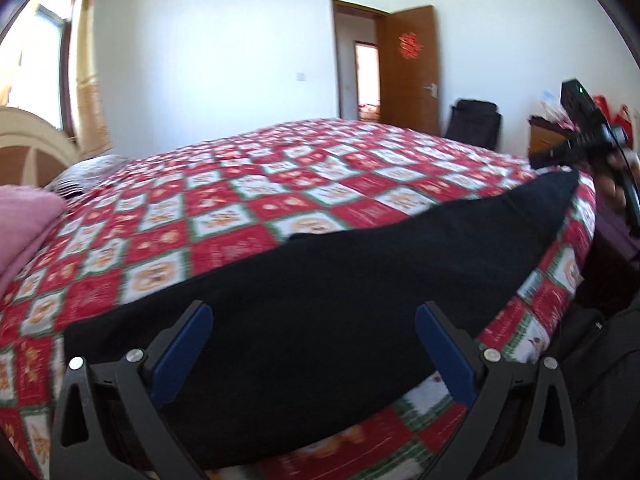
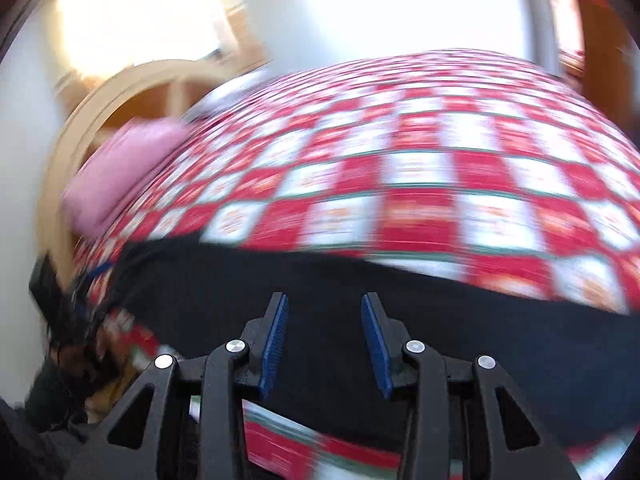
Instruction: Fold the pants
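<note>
Black pants [image 1: 352, 280] lie flat in a long strip along the near edge of the bed; they also show in the right wrist view [image 2: 360, 280]. My left gripper [image 1: 314, 312] is open wide, its blue-padded fingers [image 1: 188, 344] hovering over one end of the pants with nothing between them. My right gripper [image 2: 324, 300] is open, fingers apart over the middle of the pants, nothing held; that view is motion-blurred. The right gripper also shows in the left wrist view [image 1: 576, 144] at the far end of the pants.
The bed has a red, white and green checked cover [image 1: 248, 200]. A pink blanket [image 1: 24, 216] and a cream headboard [image 1: 36, 136] are at the left. A wooden door [image 1: 408, 68], a black bag [image 1: 474, 124] and a wooden cabinet [image 1: 544, 140] stand beyond the bed.
</note>
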